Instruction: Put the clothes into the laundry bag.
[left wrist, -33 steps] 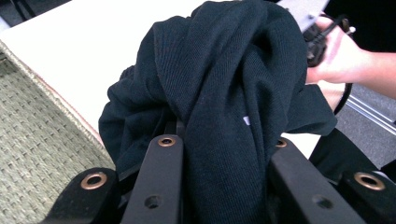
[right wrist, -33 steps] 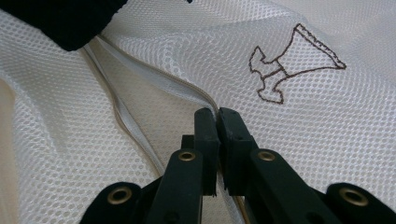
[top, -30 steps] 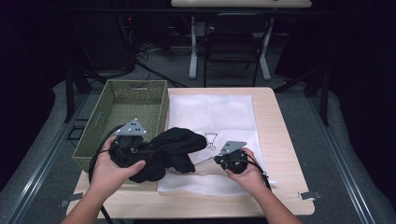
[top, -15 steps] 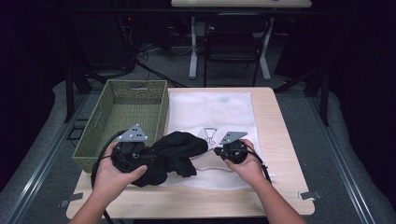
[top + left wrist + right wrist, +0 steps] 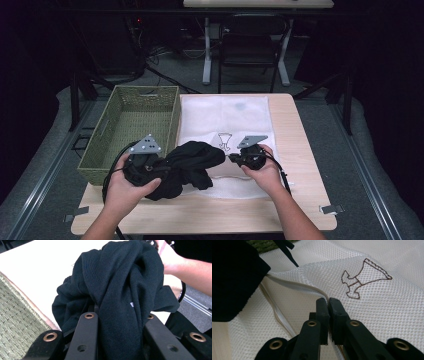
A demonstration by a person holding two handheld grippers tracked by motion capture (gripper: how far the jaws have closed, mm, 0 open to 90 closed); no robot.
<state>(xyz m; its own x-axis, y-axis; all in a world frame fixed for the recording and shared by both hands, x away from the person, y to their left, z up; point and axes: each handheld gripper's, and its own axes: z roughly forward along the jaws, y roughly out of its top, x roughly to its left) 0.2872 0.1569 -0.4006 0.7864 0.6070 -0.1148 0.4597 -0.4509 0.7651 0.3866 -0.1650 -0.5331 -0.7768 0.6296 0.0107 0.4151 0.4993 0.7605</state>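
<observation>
Black garment (image 5: 187,167) bunched lower centre of the high view, at the mouth of the white mesh bag (image 5: 225,112), likely for stuffing inside. Left gripper (image 5: 117,315) clamped on the garment's folds. Right gripper (image 5: 328,302) pinching the bag's zipper edge (image 5: 297,286), jaws pressed nearly together, lifting the opening. Basket (image 5: 125,130) at left.

room: lying dark all round | floor (image 5: 320,125): grey carpet showing beyond the table | table (image 5: 295,135): light wood, catching the light | chair (image 5: 247,50): standing behind it | second table (image 5: 257,4): standing farther back | cables (image 5: 160,52): trailing on floor
</observation>
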